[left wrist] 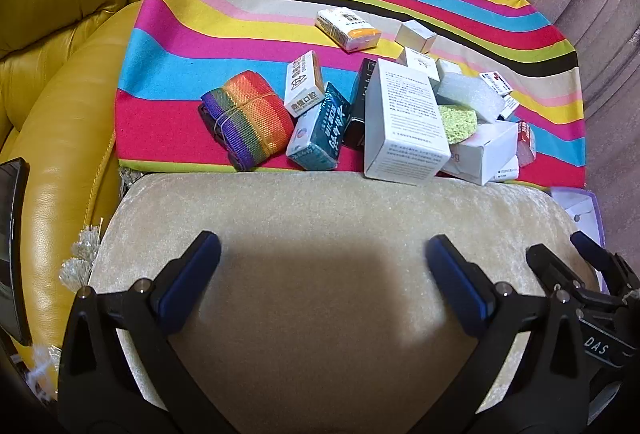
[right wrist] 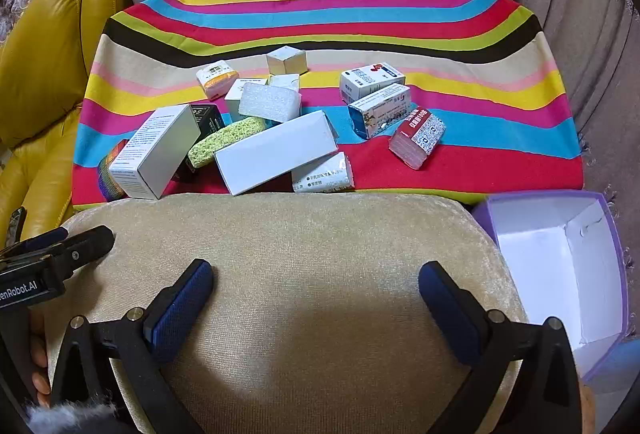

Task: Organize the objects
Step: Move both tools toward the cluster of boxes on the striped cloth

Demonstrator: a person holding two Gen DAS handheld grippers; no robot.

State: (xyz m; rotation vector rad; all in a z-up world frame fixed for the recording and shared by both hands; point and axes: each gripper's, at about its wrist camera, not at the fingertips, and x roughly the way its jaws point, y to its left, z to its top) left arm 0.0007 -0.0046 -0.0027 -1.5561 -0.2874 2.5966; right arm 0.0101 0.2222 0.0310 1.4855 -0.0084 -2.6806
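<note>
Striped cloth [right wrist: 320, 9] over a raised surface, curtain behind, yellow leather sofa [left wrist: 60, 81] at frame left. Beige cushion [right wrist: 300, 274] filling the lower half of both views, bare. Left tongs [left wrist: 322, 274] spread wide, nothing between the pads, hovering low centre over the cushion. Right tongs [right wrist: 316, 294] likewise spread and empty, same pose; likely a start stance, both pulled back for a full look at the clutter.

Clutter heaped mid-frame on the cloth, just past the cushion edge: tall white box [right wrist: 154, 151] tipped on its side against a black box [right wrist: 208, 117]; green sponge [right wrist: 226, 139] wedged between that and a long white box [right wrist: 276, 153], which leans across a small wrapped pack [right wrist: 324, 173]. White foam block [right wrist: 270, 101] resting on top of the pile. Rainbow strap roll [left wrist: 246, 117] at the left end of the heap, bundled with a tie, so easy to lift as one piece. Three medicine boxes and a tissue pack lying loose right of centre, well apart from the pile, easiest first picks.

Open purple-edged box [right wrist: 560, 274] at lower right, white inside, empty, mouth up beside the cushion: probably the bin for sorting into. Nothing yet moved in.
</note>
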